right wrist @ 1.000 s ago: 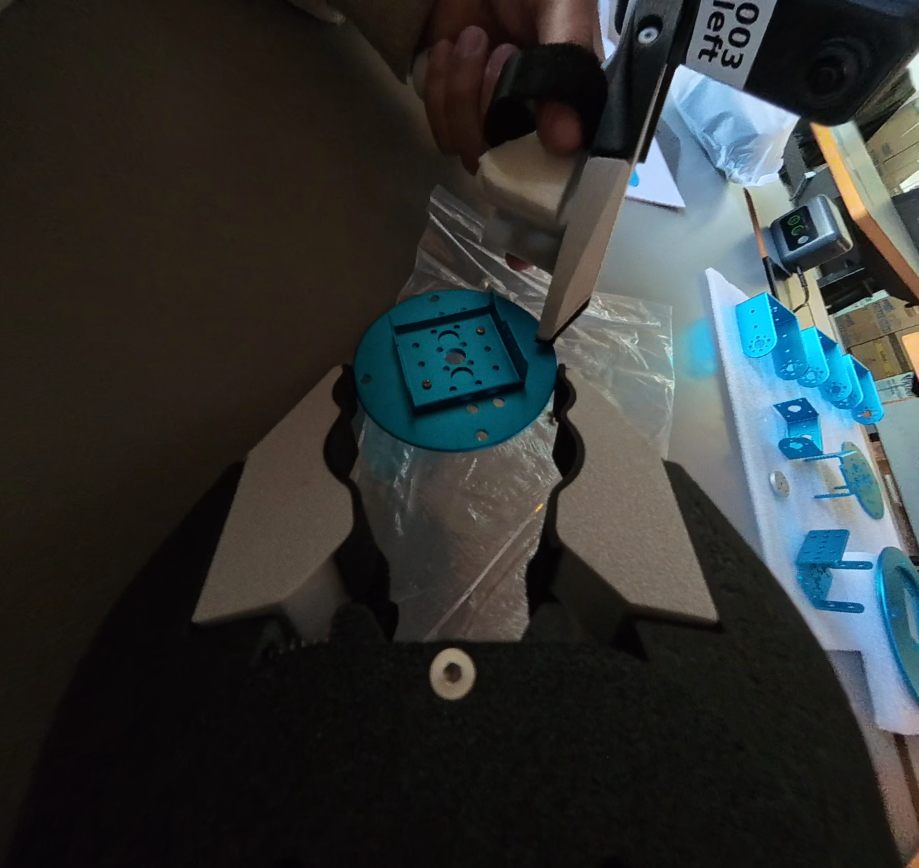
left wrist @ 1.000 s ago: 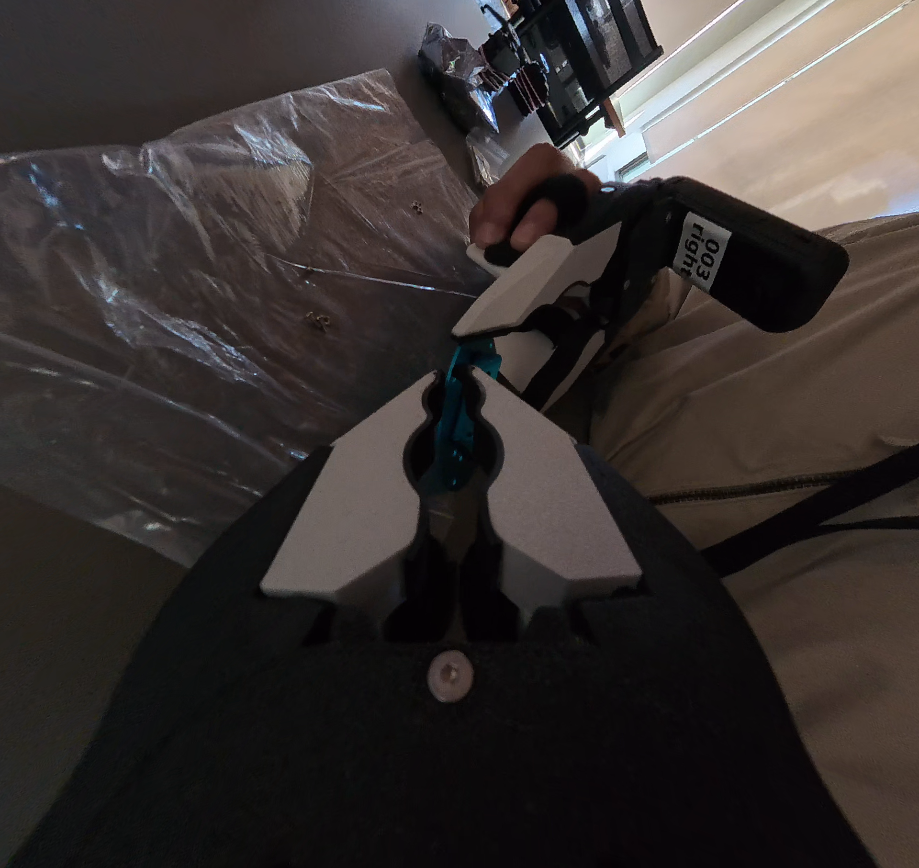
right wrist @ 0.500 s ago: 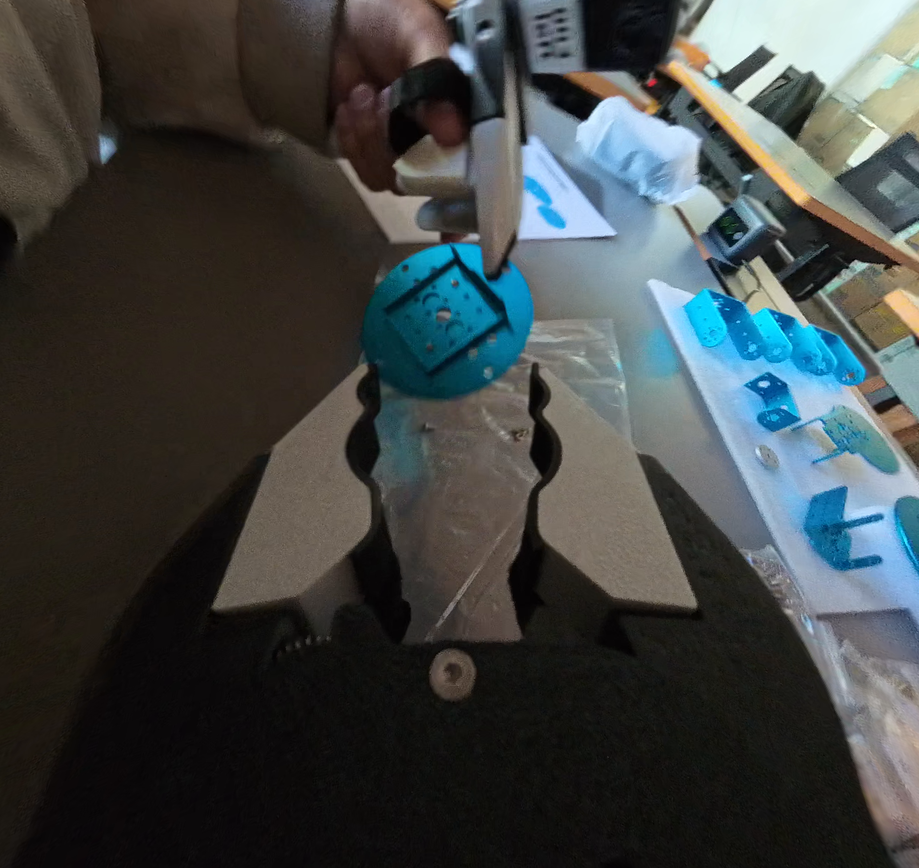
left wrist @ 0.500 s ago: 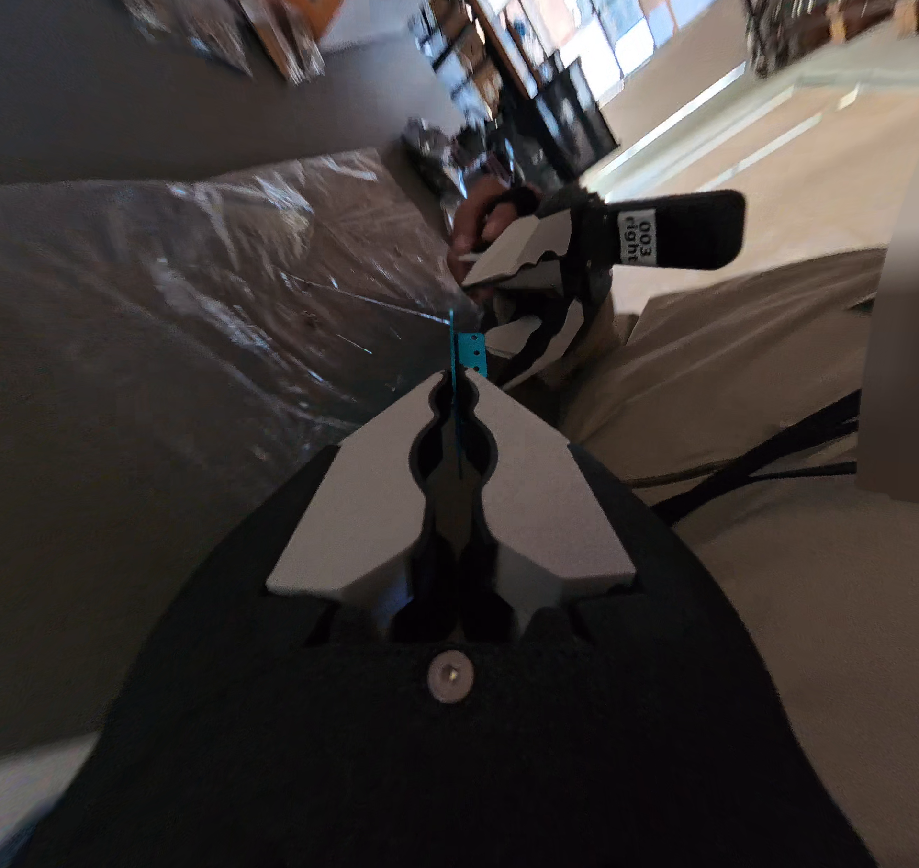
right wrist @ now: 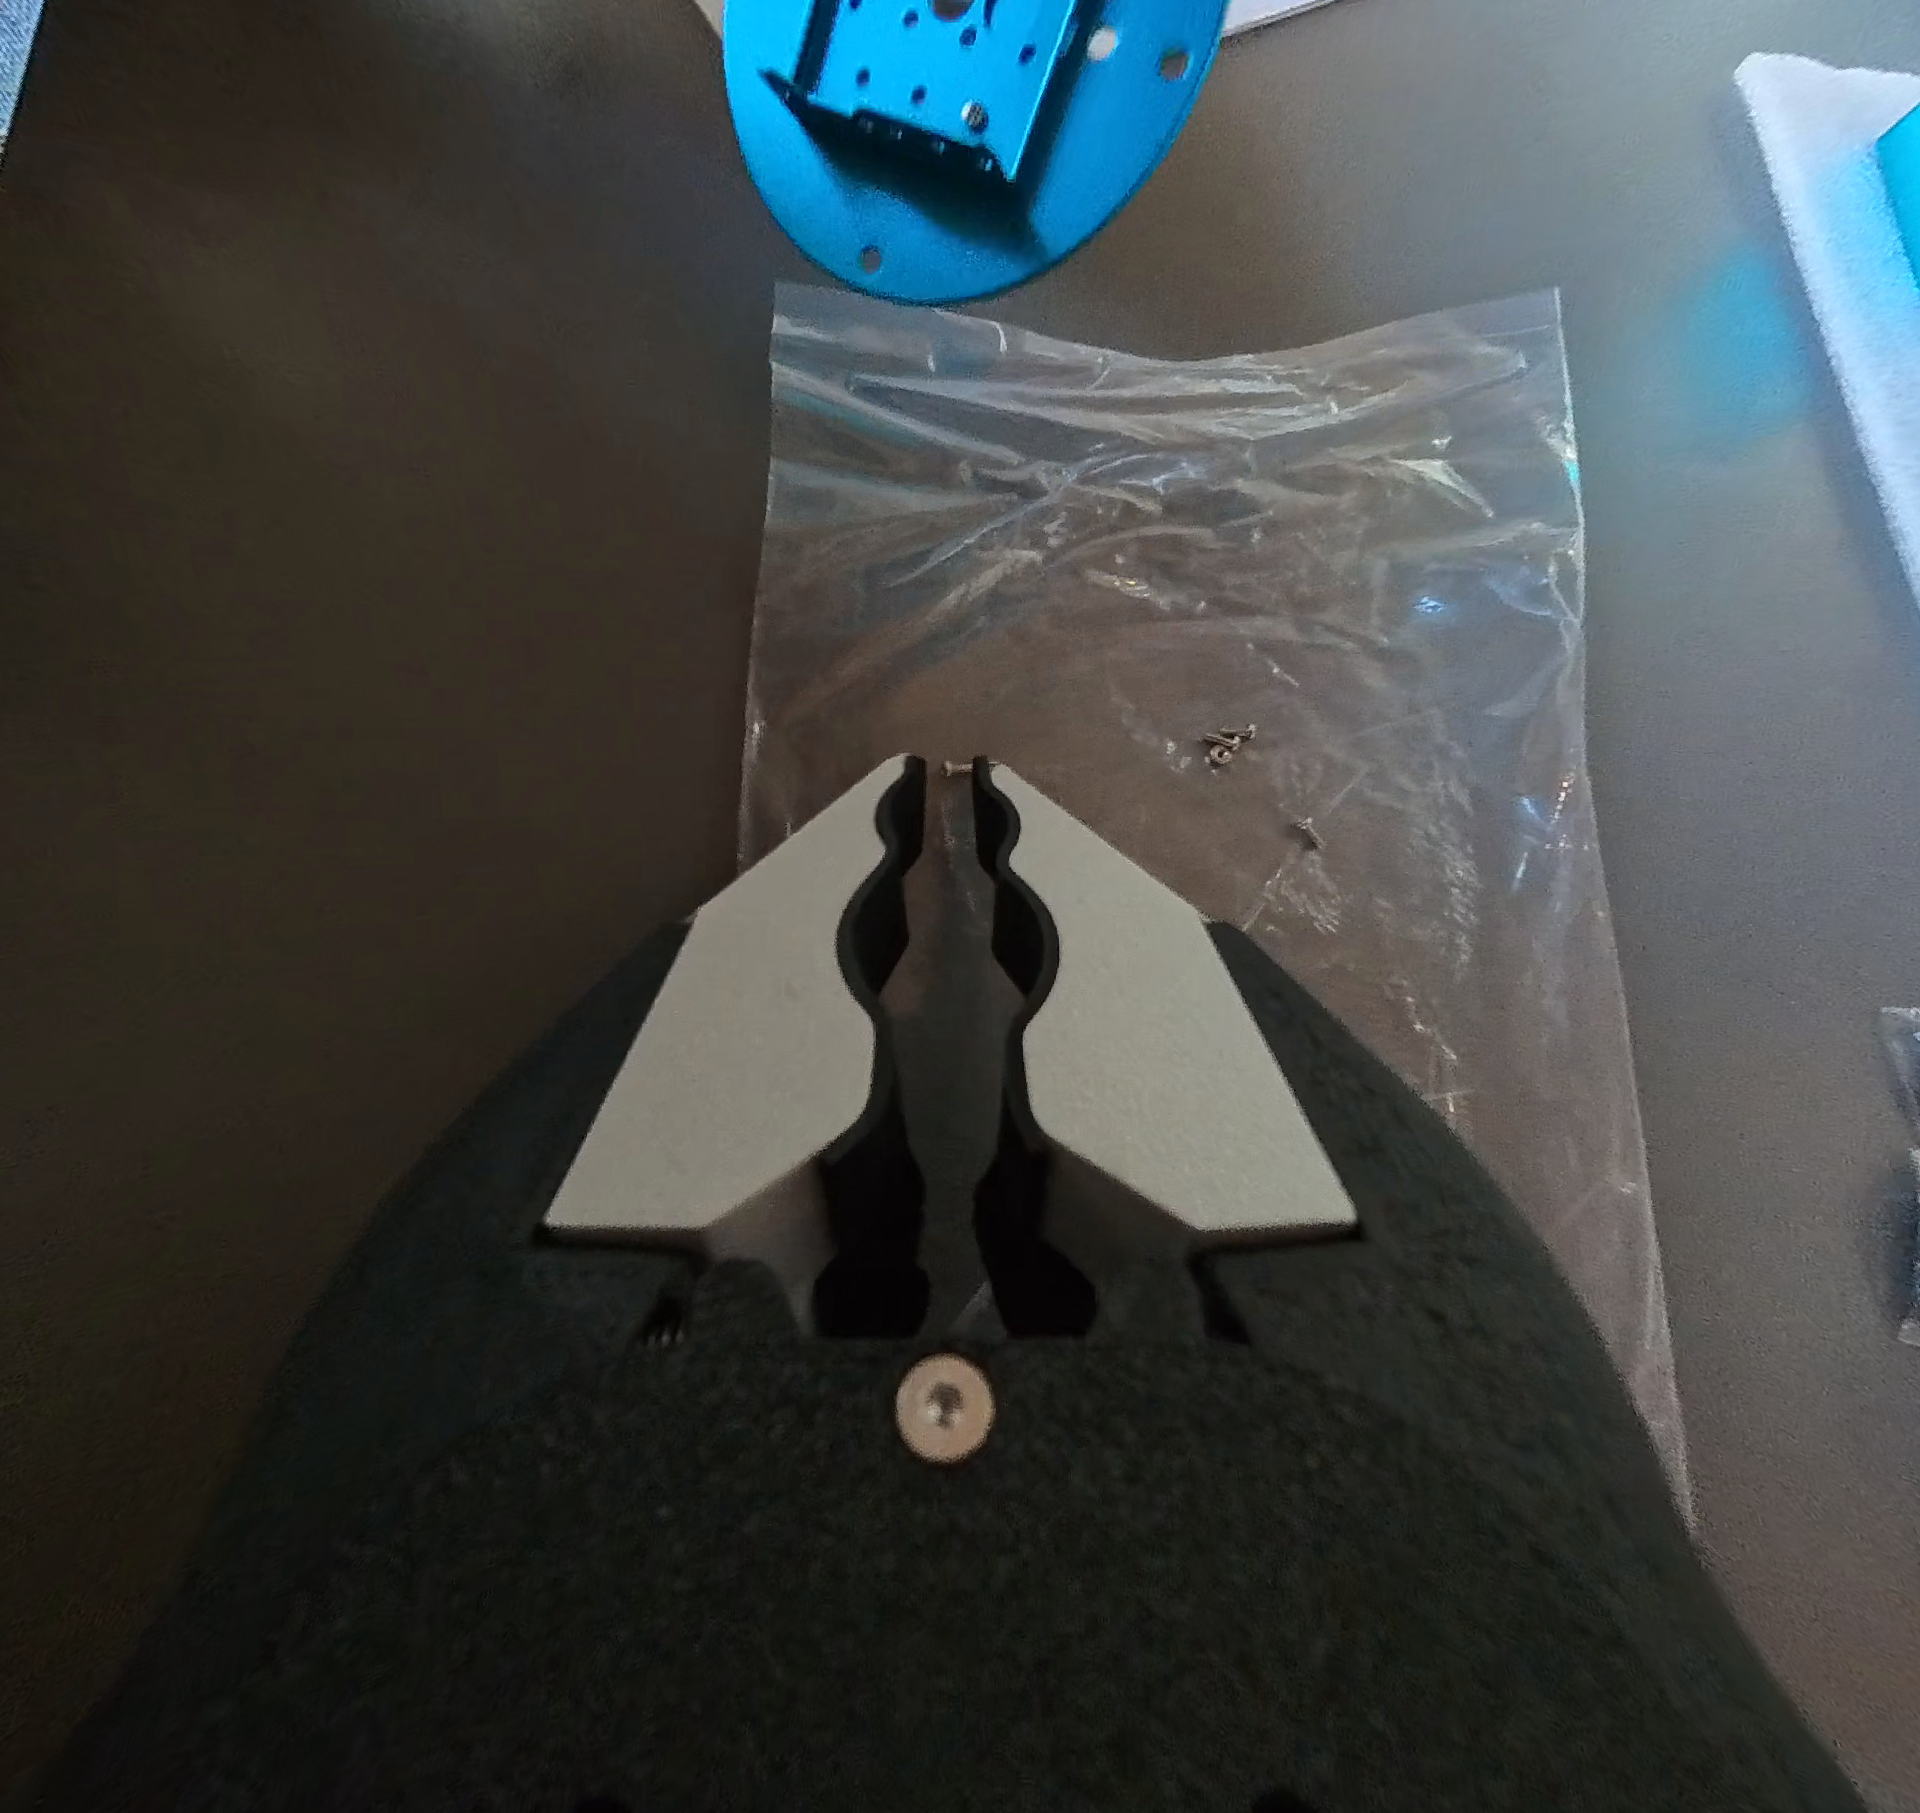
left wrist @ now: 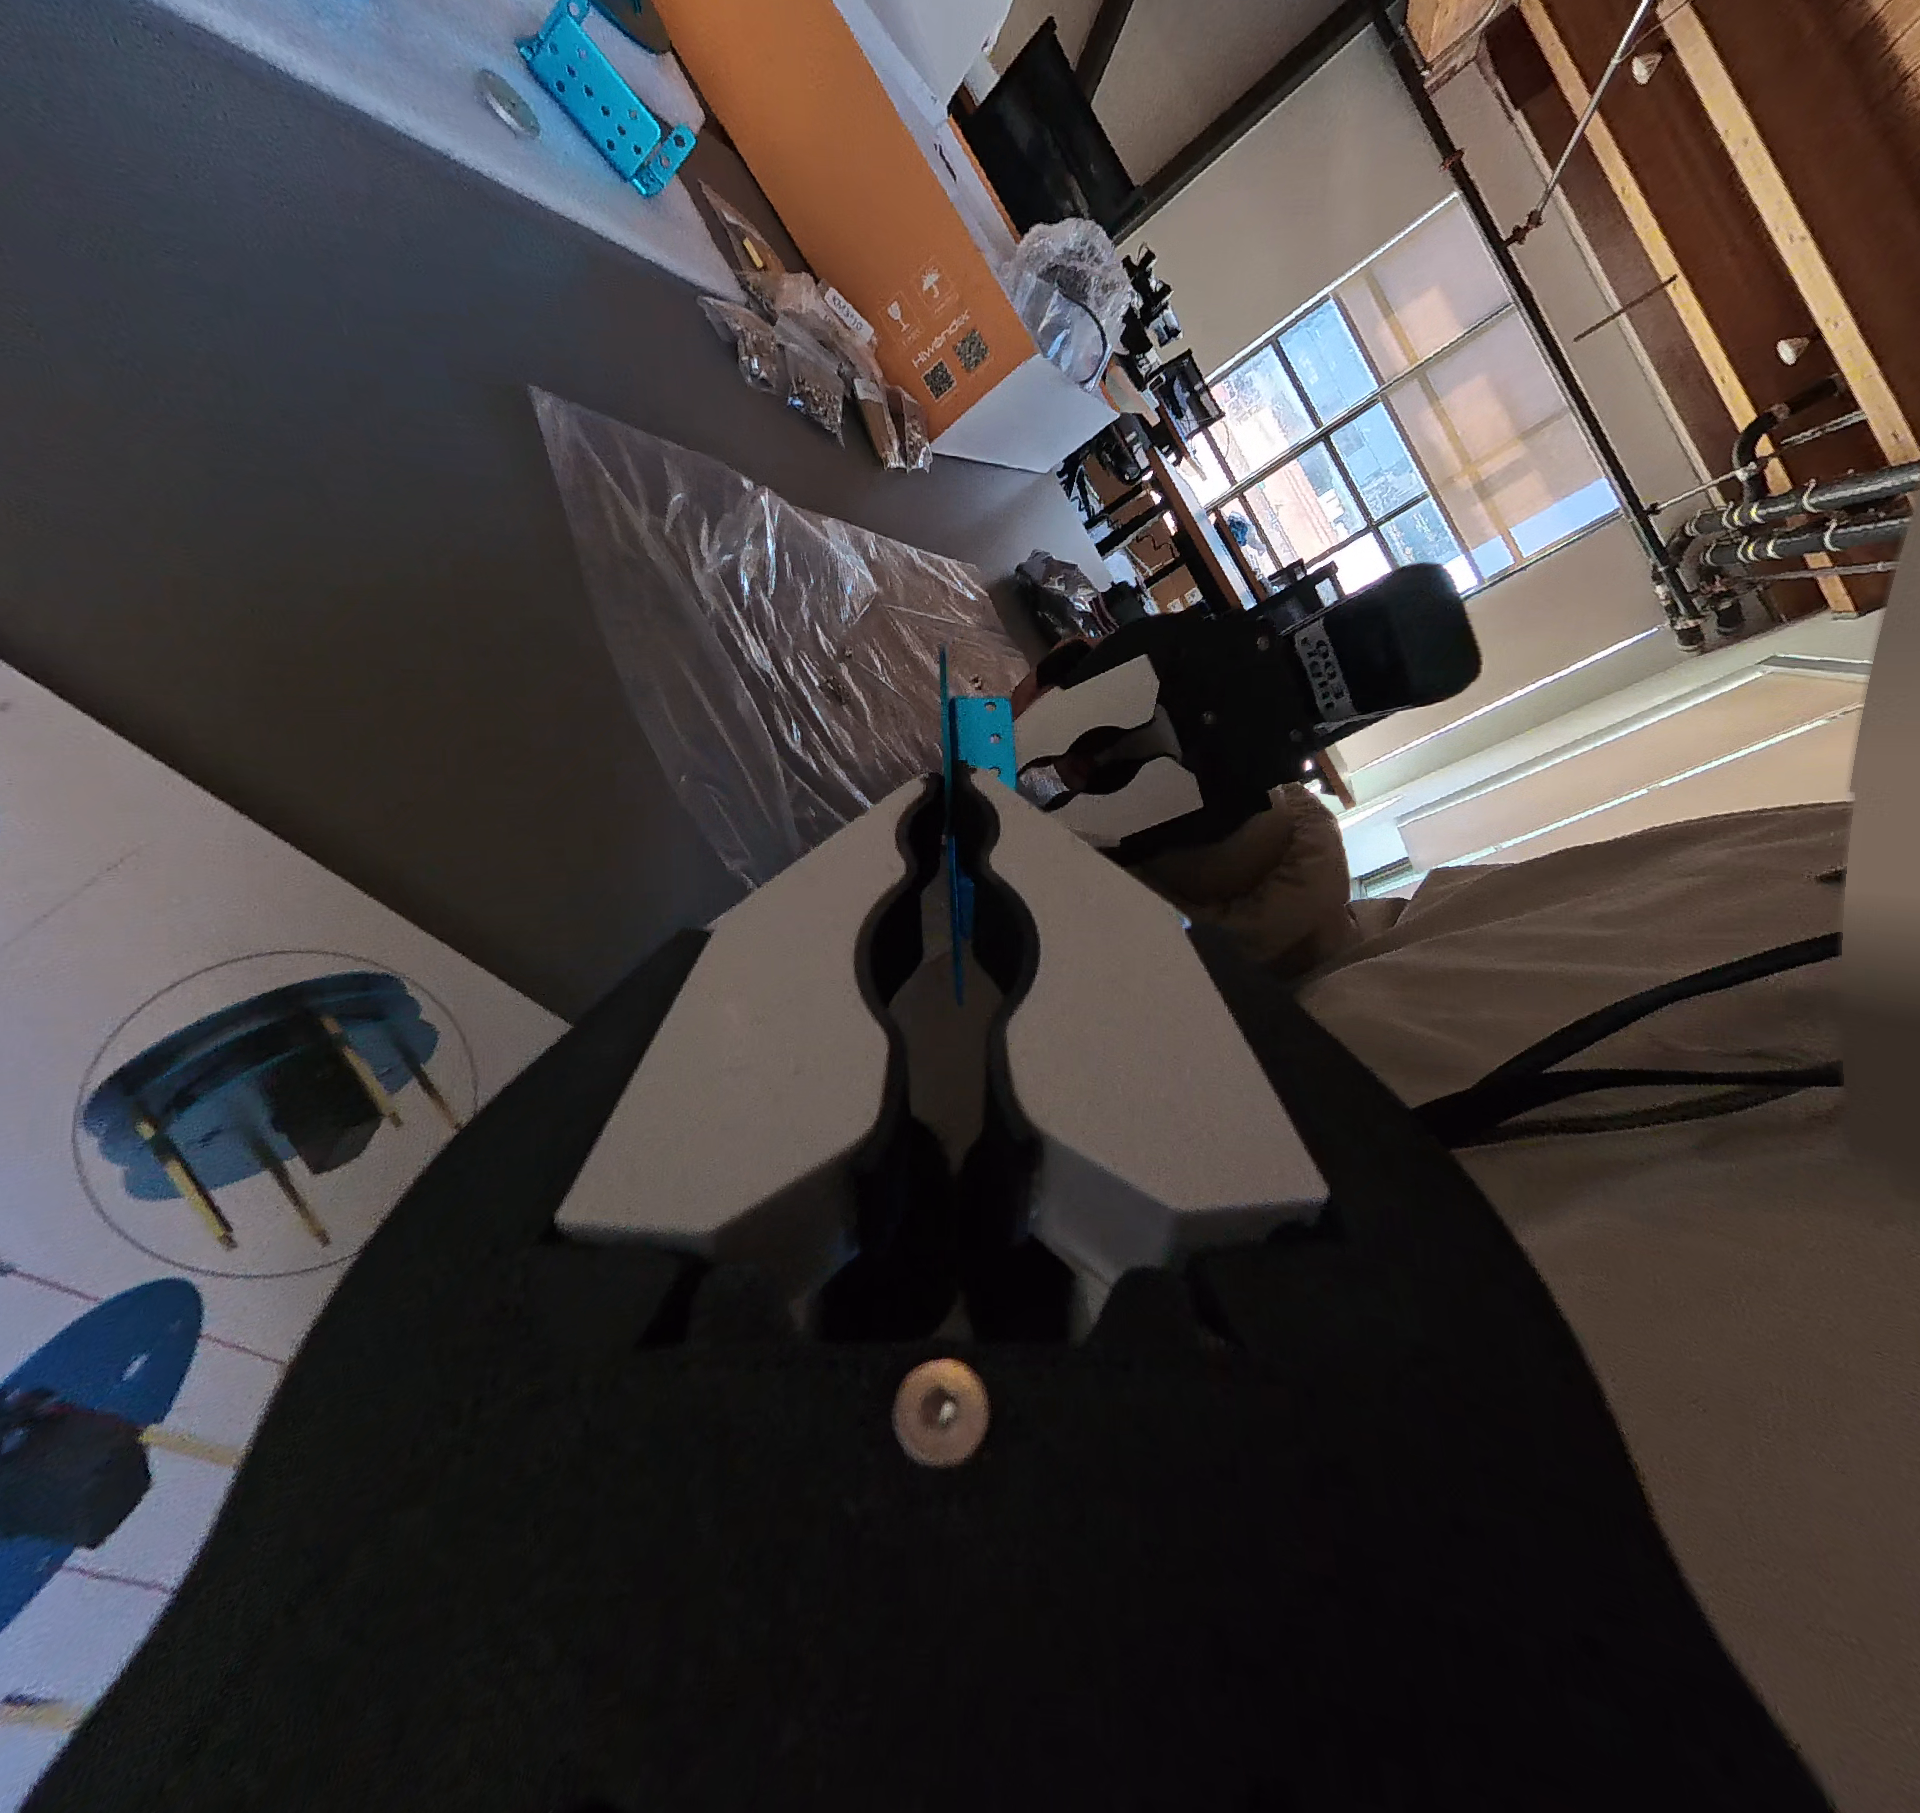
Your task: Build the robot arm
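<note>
My left gripper point(left wrist: 954, 795) is shut on the rim of a blue round metal plate point(left wrist: 948, 724), seen edge-on, with a blue square bracket point(left wrist: 982, 740) fixed to it. The plate point(right wrist: 935, 246) hangs in the air at the top of the right wrist view, above the far end of a clear plastic bag point(right wrist: 1195, 537). My right gripper point(right wrist: 951, 771) is low over the bag, its fingers closed to a narrow gap with a small screw point(right wrist: 954, 769) pinched between the tips. It also shows in the left wrist view point(left wrist: 1091, 755), past the plate.
More loose screws point(right wrist: 1226, 745) lie on the bag. A white foam sheet point(left wrist: 343, 18) carries several blue metal parts. An orange and white box point(left wrist: 852, 163), small hardware bags point(left wrist: 821, 371) and a printed picture sheet point(left wrist: 208, 932) lie on the dark table. A person's beige clothing point(left wrist: 1558, 1088) is at right. The grippers' ends are close to 15 centimeters from one another.
My right gripper has gone from wide open to closed and dropped to the bag, onto a screw. My left gripper has lifted and swung the blue plate away from the right one.
</note>
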`<state>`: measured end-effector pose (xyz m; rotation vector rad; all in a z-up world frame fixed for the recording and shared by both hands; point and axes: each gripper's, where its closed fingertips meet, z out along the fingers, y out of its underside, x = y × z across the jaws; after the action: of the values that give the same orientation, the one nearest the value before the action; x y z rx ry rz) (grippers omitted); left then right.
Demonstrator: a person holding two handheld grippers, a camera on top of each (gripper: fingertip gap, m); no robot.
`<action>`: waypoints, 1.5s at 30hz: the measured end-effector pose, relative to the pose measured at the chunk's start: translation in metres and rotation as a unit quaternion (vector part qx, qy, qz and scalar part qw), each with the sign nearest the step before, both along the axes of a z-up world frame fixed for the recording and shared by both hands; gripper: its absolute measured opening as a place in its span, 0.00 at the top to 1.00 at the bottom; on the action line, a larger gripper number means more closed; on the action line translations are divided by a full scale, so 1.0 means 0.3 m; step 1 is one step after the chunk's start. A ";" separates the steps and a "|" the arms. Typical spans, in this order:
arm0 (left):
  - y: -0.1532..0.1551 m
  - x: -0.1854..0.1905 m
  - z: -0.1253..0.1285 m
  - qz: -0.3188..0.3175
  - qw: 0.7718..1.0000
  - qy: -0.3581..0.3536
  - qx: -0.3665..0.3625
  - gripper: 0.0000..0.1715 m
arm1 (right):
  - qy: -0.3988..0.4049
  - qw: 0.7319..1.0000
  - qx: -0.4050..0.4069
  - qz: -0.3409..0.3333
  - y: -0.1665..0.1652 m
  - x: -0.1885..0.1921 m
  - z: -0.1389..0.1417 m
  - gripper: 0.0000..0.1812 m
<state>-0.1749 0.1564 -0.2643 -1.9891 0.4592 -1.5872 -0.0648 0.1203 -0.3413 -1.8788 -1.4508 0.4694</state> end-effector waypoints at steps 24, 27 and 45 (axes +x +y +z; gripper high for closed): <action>-0.022 0.251 -0.099 -0.086 0.992 0.072 -0.053 1.00 | 0.101 0.995 -0.011 -0.024 0.013 0.078 0.122 1.00; -0.035 0.328 -0.137 -0.117 0.987 0.085 -0.072 1.00 | 0.164 0.984 -0.057 -0.039 0.014 0.112 0.164 1.00; -0.029 0.336 -0.154 -0.114 0.989 0.066 -0.072 1.00 | 0.282 0.885 -0.356 -0.102 0.021 -0.024 0.108 1.00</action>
<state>-0.0741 0.1479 -0.3103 -2.2275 0.6604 -1.6721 -0.0721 0.1265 -0.3089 -2.1308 -0.7117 1.4548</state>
